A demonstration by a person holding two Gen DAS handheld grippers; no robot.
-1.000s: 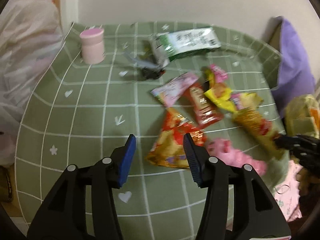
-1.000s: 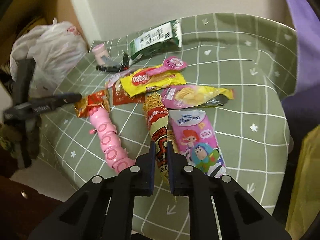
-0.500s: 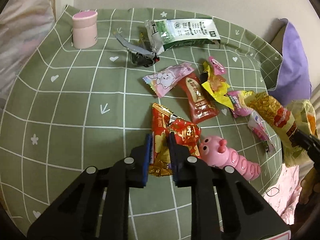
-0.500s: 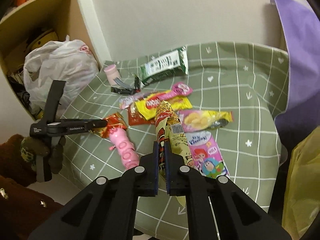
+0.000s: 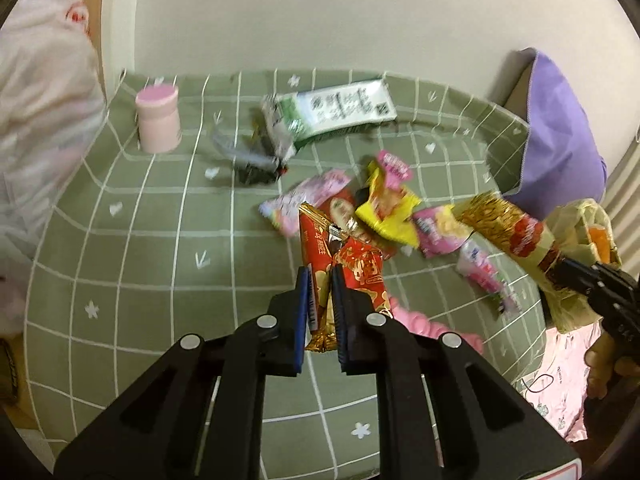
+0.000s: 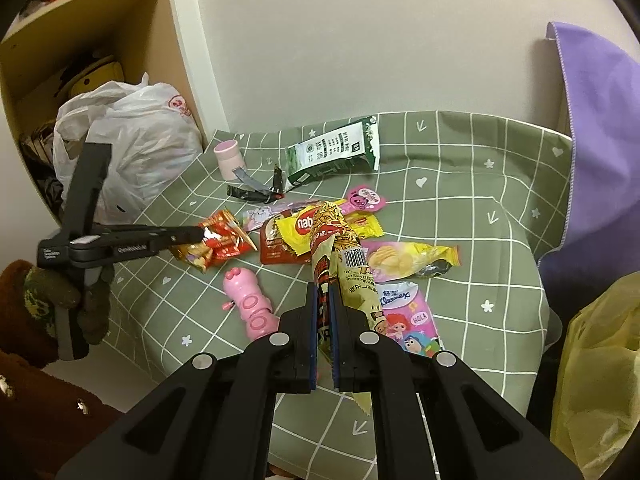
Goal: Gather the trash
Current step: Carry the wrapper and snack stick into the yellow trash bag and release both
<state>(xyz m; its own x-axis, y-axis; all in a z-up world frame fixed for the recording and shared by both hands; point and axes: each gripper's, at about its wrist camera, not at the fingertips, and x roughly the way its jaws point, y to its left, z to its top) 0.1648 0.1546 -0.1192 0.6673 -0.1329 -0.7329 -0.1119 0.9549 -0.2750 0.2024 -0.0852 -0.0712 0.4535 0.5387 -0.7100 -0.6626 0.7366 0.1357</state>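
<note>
Left wrist view shows the left tongs [image 5: 318,292] closing on a red snack wrapper [image 5: 348,264], which sits pinched between the blue pads and lifted off the green checked worktop [image 5: 132,264]. Right wrist view shows the right tongs [image 6: 323,312] clenched on a long yellow noodle packet [image 6: 340,256], raised above the pile of wrappers. Relative to that pile, a pink toy [image 6: 250,300] lies just beside it on the near side, a green-and-white carton [image 6: 332,152] sits beyond it towards the wall, and a pink cup [image 6: 228,158] stands off at the far left corner.

Both catches are thin, slippery film held near one end, so I judge either could slide out if swung quickly. The noodle packet hangs long and could drag other wrappers off the worktop edge. The toy and the cup may not be trash and could be taken by mistake.

A white plastic bag [image 6: 132,136] rests beside a wooden shelf [image 6: 80,40]; a yellow bag [image 6: 596,380] hangs at right, purple cloth [image 6: 600,120] behind.
</note>
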